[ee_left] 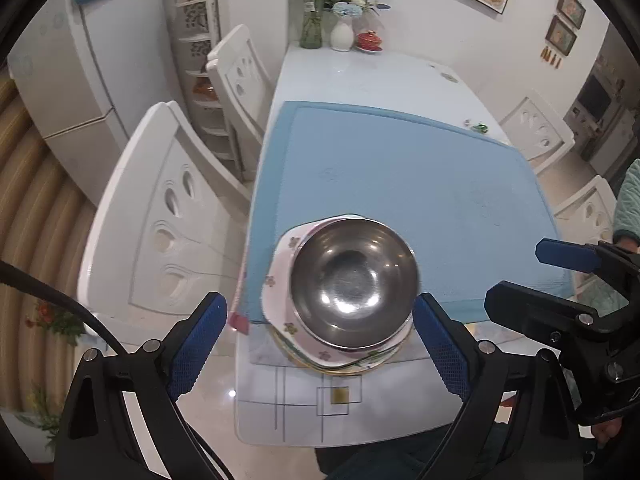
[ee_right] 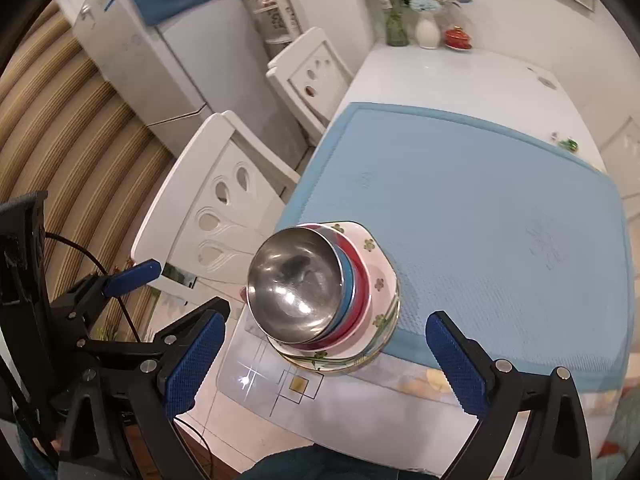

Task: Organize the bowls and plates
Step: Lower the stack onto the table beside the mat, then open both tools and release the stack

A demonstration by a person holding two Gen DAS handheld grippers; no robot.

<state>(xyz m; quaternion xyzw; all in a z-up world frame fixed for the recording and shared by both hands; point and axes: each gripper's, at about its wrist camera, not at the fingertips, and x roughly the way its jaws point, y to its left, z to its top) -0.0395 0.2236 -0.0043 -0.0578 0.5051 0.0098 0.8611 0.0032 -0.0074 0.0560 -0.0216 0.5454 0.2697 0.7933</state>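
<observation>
My left gripper has its jaws wide open and holds nothing; the stack stands between and beyond its two blue pads without touching them. My right gripper also has the jaws wide open and empty, with the stack just ahead of it.

The stack stands at the near edge of the counter, partly on the blue mat and partly over the mat's near border. On top is a steel bowl, upright and empty. In the right view I see under it a blue bowl and then a red bowl, nested one in the other. These sit in a white bowl with small flowers, and below that is a plate with a floral rim. The bowls are not centred on the plate; they lean a little to one side.

From the left view my right gripper appears at the right, near the mat's edge and apart from the stack. White chairs stand beside the counter, and vases with flowers are at its far end, well apart from the stack.
</observation>
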